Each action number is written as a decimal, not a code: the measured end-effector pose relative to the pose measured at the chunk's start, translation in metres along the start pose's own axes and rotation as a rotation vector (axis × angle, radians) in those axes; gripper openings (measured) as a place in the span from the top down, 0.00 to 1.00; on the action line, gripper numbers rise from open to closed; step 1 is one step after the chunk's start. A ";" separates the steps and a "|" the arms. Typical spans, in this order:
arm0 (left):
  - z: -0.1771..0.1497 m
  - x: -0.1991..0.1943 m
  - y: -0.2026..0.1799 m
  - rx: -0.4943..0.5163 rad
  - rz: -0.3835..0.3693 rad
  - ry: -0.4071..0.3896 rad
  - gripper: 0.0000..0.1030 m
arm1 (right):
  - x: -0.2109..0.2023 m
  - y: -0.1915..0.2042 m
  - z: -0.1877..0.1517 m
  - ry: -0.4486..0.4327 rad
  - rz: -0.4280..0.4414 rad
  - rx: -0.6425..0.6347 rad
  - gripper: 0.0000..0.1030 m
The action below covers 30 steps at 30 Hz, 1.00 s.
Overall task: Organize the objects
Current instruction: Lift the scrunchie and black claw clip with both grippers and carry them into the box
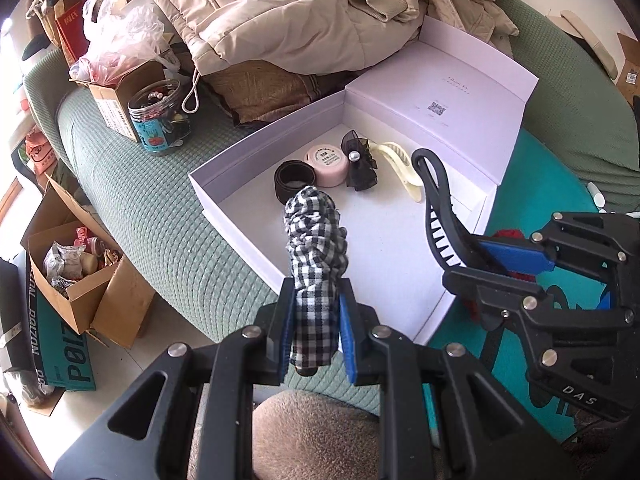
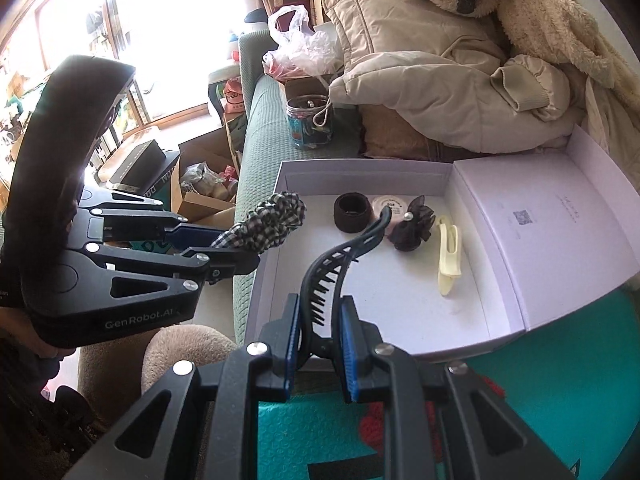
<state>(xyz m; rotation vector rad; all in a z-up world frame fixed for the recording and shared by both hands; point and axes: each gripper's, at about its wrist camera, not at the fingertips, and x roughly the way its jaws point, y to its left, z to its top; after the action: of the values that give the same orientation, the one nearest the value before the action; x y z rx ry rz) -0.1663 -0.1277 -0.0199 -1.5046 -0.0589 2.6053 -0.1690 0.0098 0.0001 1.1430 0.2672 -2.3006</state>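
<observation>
An open white box [image 1: 236, 160] [image 2: 360, 170] lies on the green sofa. Inside it are a black hair band [image 1: 294, 179] [image 2: 352, 212], a pink round tin [image 1: 326, 162] [image 2: 390, 205], a black bow clip [image 1: 360, 166] [image 2: 414, 228] and a cream hair clip [image 1: 402, 168] [image 2: 450, 256]. My left gripper [image 1: 316, 320] [image 2: 224, 248] is shut on a black-and-white checked scrunchie [image 1: 316, 240] [image 2: 272, 220], held over the box's near left edge. My right gripper [image 2: 320, 336] [image 1: 492, 264] is shut on a black claw hair clip [image 2: 344, 256] [image 1: 440, 204], held over the box's near edge.
A beige coat [image 1: 280, 12] [image 2: 420, 60] is piled behind the box. A jar [image 1: 160, 118] [image 2: 310, 122] of small items and a cardboard box [image 1: 116, 100] stand on the sofa to the left. An open carton [image 1: 80, 272] sits on the floor. A teal mat [image 2: 560, 380] lies at right.
</observation>
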 end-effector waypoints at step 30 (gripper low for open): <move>0.086 0.102 0.008 0.071 -0.011 0.020 0.82 | 0.077 -0.081 0.058 0.004 -0.044 0.036 0.82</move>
<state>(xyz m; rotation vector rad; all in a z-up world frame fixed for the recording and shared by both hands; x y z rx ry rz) -0.2922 -0.1188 -0.0654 -1.5021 0.0271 2.5543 -0.2901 0.0238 -0.0294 1.1704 0.2562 -2.3502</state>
